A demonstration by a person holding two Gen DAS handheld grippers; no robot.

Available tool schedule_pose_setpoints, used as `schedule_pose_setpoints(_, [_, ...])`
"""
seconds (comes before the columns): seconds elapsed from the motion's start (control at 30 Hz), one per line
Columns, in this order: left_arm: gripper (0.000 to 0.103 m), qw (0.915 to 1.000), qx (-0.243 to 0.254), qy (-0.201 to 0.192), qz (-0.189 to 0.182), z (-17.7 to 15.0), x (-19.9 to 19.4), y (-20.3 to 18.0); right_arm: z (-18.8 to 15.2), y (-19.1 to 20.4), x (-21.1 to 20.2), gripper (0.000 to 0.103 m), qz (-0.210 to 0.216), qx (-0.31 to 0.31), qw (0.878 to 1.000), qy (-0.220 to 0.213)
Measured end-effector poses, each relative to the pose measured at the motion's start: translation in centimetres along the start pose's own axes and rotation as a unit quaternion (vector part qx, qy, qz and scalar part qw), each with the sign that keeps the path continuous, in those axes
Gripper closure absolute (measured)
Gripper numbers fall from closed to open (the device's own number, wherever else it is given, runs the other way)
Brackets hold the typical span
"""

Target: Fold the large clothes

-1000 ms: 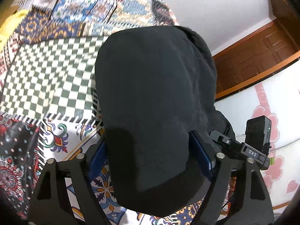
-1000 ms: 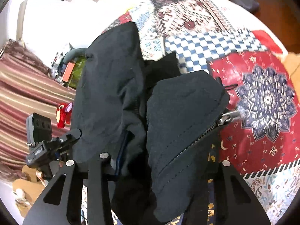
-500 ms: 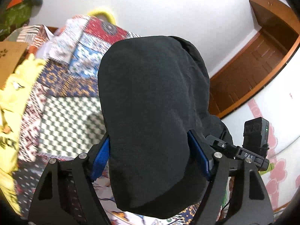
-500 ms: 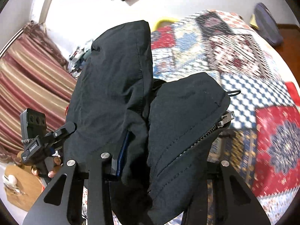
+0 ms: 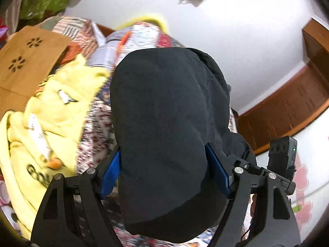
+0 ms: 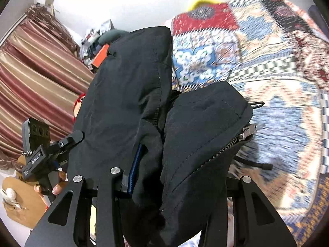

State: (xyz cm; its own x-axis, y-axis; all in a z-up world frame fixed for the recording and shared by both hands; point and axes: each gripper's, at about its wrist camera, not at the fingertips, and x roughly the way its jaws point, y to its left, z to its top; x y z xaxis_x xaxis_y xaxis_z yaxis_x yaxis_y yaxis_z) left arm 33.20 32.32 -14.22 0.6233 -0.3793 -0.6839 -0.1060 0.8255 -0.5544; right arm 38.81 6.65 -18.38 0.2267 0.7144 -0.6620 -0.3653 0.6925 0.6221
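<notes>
A black zip-up jacket hangs in the air between both grippers. In the left wrist view a thick fold of the jacket (image 5: 168, 135) fills the gap between the blue pads (image 5: 112, 170) of my left gripper (image 5: 164, 170), which is shut on it. In the right wrist view my right gripper (image 6: 181, 177) is shut on another bunch of the jacket (image 6: 197, 135), with its zipper (image 6: 243, 133) on the right side. The left gripper's body (image 6: 43, 152) shows there at the left, held by a hand. The right gripper's body (image 5: 281, 164) shows at the right of the left wrist view.
A patchwork bedspread (image 6: 267, 72) covers the bed below. A yellow garment (image 5: 45, 127) lies at the left beside a brown wooden board (image 5: 26, 61). Striped curtains (image 6: 37, 78) hang at the left. A wooden door (image 5: 287, 107) and white wall are behind.
Both grippers have lifted and tilted upward with the jacket still held. The checkered patch has dropped out of the left view, and the yellow garment and more wall have come in.
</notes>
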Motion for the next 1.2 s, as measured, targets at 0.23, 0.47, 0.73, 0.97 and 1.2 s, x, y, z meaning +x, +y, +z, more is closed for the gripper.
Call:
schedule_pose_setpoints(0.23, [0.036,0.9971,-0.038,0.023,0.062,2.0,2.9,8.4,1.1,1.7,8.8,0.067,-0.016,-0.010,0.998,0.057])
schedule_pose_setpoints(0.47, [0.035,0.9966,-0.046,0.018,0.065,1.8,4.3,11.6,0.3,0.1,11.5,0.059,-0.035,0.006,0.997,0.075])
schedule_pose_setpoints(0.73, [0.033,0.9870,0.040,0.023,0.154,0.9,4.3,7.5,-1.0,0.8,5.6,0.046,-0.099,-0.034,0.991,0.083])
schedule_pose_setpoints(0.97, [0.034,0.9726,0.143,-0.002,0.183,-2.0,1.5,1.8,-1.9,5.1,2.0,0.041,-0.173,-0.129,0.977,0.004])
schedule_pose_setpoints(1.2, [0.031,0.9608,0.171,0.026,0.217,-4.3,4.0,0.8,-3.2,7.1,3.7,0.031,-0.148,-0.165,0.975,-0.006])
